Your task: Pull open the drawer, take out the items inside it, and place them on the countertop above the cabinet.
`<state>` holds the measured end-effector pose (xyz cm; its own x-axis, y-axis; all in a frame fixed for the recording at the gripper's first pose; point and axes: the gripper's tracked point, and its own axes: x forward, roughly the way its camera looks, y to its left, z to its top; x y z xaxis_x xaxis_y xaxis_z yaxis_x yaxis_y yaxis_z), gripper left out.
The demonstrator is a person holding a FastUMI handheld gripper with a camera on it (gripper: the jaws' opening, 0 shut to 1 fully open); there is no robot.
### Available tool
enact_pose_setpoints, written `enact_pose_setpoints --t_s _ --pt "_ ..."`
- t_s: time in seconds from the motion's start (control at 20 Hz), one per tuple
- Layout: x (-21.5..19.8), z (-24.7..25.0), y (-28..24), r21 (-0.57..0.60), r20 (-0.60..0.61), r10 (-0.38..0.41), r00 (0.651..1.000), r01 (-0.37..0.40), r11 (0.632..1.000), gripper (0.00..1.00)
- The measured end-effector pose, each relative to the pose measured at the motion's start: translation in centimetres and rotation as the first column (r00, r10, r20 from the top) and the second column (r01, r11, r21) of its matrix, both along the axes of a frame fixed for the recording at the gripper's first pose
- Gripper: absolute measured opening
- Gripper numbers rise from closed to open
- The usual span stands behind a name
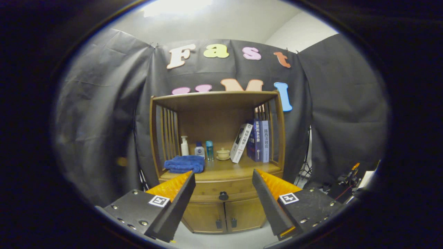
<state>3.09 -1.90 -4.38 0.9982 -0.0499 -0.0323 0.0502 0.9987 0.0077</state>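
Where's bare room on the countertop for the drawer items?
Best patch: front middle of the countertop, between the blue towel and the books. Back left is crowded with bottles and a small lidded jar. The gripper is open, fingers framing the drawer knob.

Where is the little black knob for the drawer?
In the gripper view, the black knob sits mid-front on the closed drawer, below the countertop with the blue towel, above the two cabinet doors, beyond the open gripper.
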Motion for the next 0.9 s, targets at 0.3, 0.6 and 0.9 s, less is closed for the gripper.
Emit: enact_pose_setpoints --t_s 0.3,0.6,0.9 --pt "4.9 -3.9 -1.4 0.018 -0.009 0.022 1.000 -0.022 1.000 0.99" --pt "10.7 -9.8 -2.6 0.082 -0.049 0.025 0.998 -0.021 0.996 0.99" --pt "15.2 -17.2 -1.4 0.032 -0.115 0.031 0.993 -0.027 0.999 0.99"
